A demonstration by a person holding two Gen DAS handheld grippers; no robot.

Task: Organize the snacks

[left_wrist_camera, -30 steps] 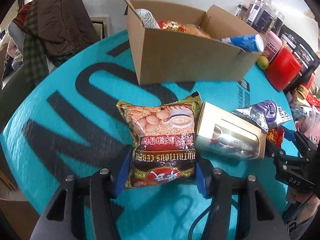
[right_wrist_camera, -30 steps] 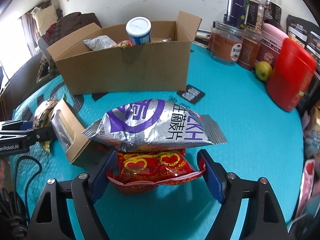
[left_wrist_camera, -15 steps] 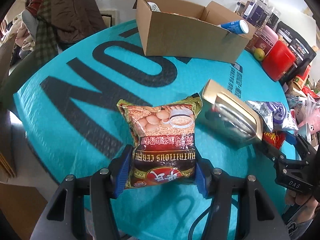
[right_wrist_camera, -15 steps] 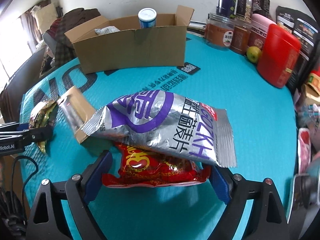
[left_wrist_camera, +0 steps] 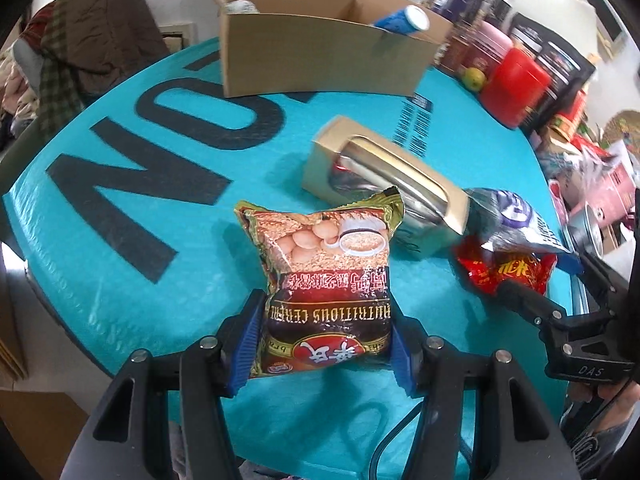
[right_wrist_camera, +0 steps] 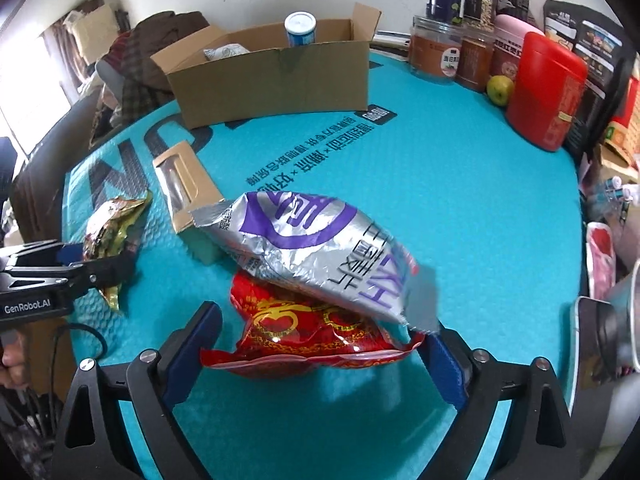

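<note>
Snacks on teal mat (right_wrist_camera: 460, 184); left jaws grip cereal bag (left_wrist_camera: 328, 264), right jaws opening round red bag (right_wrist_camera: 308, 332).

A: What sits at the far right edge of the teal surface (right_wrist_camera: 460, 184)?

B: A red canister (right_wrist_camera: 546, 92), with a green fruit (right_wrist_camera: 499, 89) just beside it and clear jars (right_wrist_camera: 434, 54) of brown contents along the wall.

A: And on the left?

B: A heap of brown and plaid clothing (left_wrist_camera: 86, 46). Big black letters (left_wrist_camera: 132, 184) run across the surface.
</note>
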